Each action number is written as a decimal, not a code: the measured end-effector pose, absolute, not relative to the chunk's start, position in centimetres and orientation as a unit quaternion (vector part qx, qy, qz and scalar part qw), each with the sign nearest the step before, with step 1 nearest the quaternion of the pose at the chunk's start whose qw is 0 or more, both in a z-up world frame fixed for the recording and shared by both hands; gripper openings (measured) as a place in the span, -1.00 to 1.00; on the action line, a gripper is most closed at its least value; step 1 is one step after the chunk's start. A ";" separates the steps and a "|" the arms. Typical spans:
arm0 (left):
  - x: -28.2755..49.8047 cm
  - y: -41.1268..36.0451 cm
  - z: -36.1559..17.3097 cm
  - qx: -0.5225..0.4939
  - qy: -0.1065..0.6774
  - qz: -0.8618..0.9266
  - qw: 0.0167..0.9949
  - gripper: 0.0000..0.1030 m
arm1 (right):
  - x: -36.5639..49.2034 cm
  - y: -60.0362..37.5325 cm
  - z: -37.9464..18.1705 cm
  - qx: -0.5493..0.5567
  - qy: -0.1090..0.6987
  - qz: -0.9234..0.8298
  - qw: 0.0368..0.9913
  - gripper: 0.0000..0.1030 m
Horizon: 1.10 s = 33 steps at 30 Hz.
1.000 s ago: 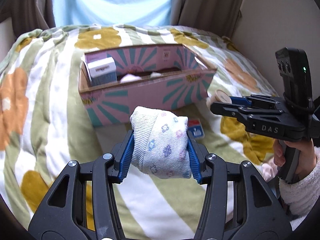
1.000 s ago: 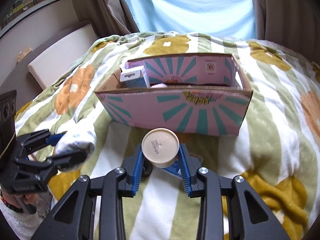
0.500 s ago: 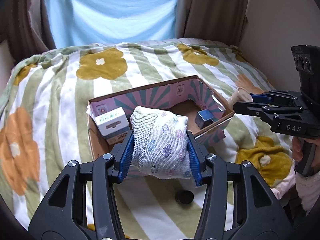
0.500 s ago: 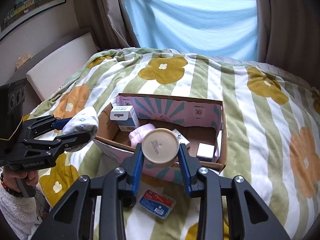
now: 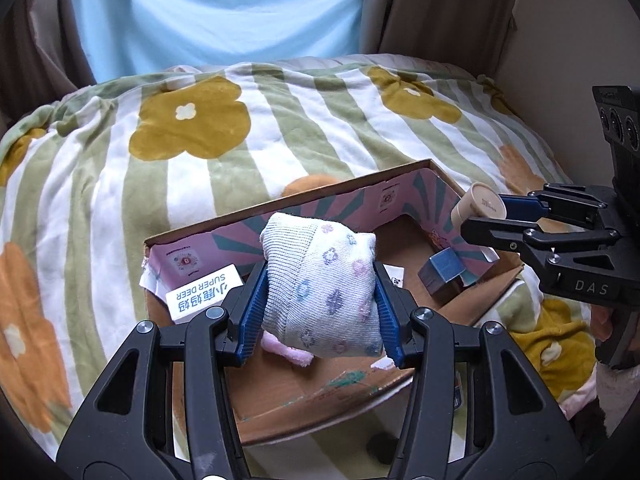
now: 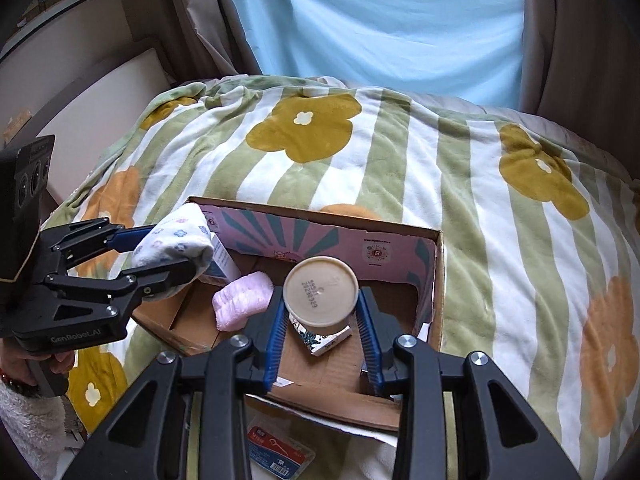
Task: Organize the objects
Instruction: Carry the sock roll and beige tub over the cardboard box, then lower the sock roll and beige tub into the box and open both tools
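My left gripper (image 5: 320,312) is shut on a rolled white sock with a flower print (image 5: 320,288) and holds it above the left part of the open pink cardboard box (image 5: 404,192). The left gripper also shows in the right wrist view (image 6: 172,252) with the sock (image 6: 176,240). My right gripper (image 6: 322,320) is shut on a beige round tub (image 6: 320,290) above the right part of the box (image 6: 396,250). The right gripper shows in the left wrist view (image 5: 488,216) with the tub (image 5: 478,208).
Inside the box lie a white carton (image 5: 204,294), a pink cloth roll (image 6: 242,300), a small blue box (image 5: 442,276) and a flat patterned packet (image 6: 320,340). A red and blue packet (image 6: 276,454) lies on the striped flower blanket (image 6: 400,152) before the box.
Both grippers have risen and moved forward, from in front of the box to above its opening, each with its object still in it.
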<state>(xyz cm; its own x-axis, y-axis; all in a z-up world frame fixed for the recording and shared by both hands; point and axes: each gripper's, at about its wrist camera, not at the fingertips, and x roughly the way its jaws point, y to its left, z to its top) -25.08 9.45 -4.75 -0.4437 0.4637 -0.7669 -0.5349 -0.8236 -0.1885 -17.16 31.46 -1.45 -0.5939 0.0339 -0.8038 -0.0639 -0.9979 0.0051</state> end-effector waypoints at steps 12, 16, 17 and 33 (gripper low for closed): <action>-27.7 10.2 -9.4 -0.478 0.037 0.831 0.282 -0.11 | -19.4 32.9 -5.5 -0.482 0.038 0.875 0.031 -0.38; -27.7 10.1 -9.5 -0.479 0.041 0.831 0.279 -0.11 | -19.4 33.2 -5.8 -0.484 0.050 0.873 0.032 -0.38; -27.7 10.1 -9.5 -0.479 0.041 0.831 0.280 -0.11 | -19.5 33.3 -5.8 -0.486 0.052 0.872 0.034 -0.38; -24.8 9.0 -6.6 -0.433 0.075 0.859 0.261 1.00 | -18.9 32.9 -3.5 -0.464 0.090 0.880 0.054 0.69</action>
